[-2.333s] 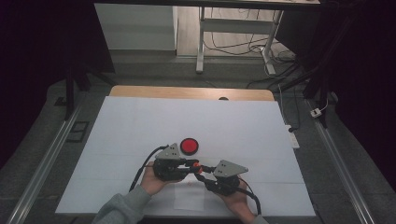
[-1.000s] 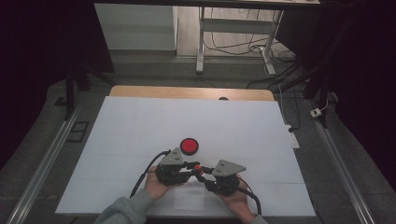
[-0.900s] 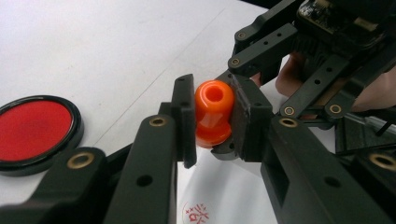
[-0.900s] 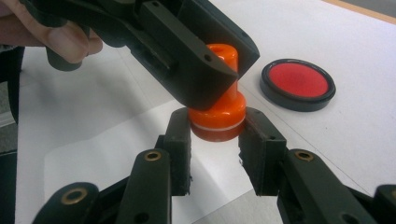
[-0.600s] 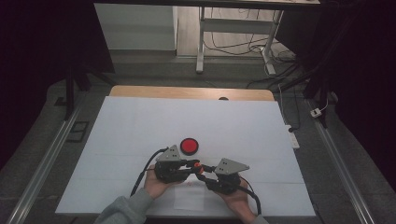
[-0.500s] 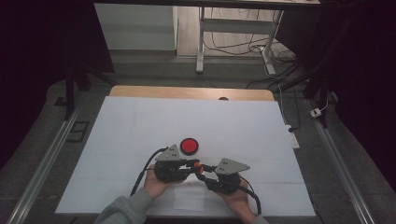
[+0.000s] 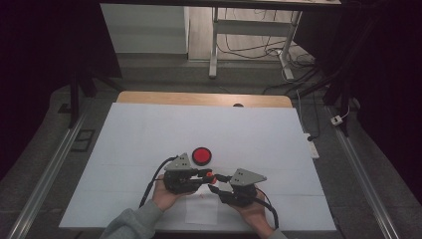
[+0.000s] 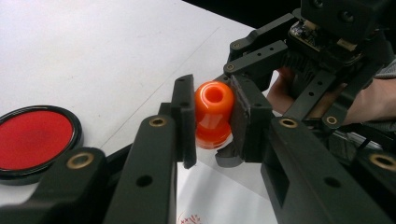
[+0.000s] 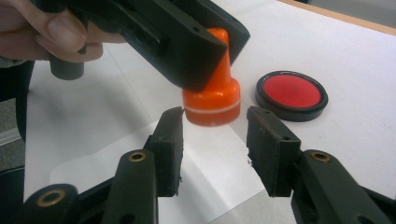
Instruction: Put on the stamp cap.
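Matte white table, glossy waisted orange stamp

We are seeing black grippers showing brass-coloured pins. Grey three-cornered plates and black cables are topping them. A grey sleeve is covering one forearm.

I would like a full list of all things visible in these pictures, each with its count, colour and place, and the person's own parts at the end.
stamp: 1, orange, held above the table between the left gripper's pads, its wide base toward the right gripper
ink pad: 1, red in a black round case, on the table just beyond the grippers
paper sheet: 1, white, flat on the table under the stamp
table: 1, white top with a wooden far edge
left gripper: 1, black, shut on the stamp
right gripper: 1, black, jaws just opening, pads either side of the stamp's base without touching it
hands: 2, one holding each gripper, near table edge
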`<action>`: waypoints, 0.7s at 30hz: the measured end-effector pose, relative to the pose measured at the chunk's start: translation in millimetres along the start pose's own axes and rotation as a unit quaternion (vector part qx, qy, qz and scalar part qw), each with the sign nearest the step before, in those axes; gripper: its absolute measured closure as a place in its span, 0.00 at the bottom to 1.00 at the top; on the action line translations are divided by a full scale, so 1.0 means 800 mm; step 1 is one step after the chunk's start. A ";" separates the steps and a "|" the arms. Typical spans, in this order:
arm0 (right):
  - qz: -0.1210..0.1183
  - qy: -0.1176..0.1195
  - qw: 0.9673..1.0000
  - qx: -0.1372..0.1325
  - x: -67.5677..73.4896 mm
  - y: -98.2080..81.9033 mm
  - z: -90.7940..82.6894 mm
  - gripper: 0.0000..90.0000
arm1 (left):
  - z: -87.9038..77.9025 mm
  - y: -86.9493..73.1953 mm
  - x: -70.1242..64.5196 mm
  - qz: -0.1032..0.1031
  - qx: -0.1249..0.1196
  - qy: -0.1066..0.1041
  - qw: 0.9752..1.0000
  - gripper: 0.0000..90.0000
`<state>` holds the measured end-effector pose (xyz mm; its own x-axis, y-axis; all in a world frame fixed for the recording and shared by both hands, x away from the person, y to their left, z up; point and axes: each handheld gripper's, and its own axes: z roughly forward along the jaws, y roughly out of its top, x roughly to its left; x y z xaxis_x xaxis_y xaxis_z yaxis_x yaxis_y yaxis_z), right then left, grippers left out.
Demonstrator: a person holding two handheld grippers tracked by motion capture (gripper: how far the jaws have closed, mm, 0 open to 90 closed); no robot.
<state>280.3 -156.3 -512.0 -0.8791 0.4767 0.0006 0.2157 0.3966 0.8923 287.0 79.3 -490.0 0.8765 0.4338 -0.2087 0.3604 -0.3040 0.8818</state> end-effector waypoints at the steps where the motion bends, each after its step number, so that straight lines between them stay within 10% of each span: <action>1: 0.000 -0.001 1.000 0.000 -0.001 0.000 -0.001 0.60 | -0.001 0.000 0.000 0.001 0.000 0.001 1.000 0.80; 21: 0.016 -0.064 0.998 -0.003 -0.043 -0.019 -0.052 0.53 | -0.018 0.006 0.014 -0.008 0.004 0.013 1.000 0.80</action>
<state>289.4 -211.7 -507.1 -0.8099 0.5859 -0.0277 0.2401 0.3742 0.8957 293.5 94.9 -482.3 0.8617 0.4612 -0.2116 0.3769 -0.3026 0.8754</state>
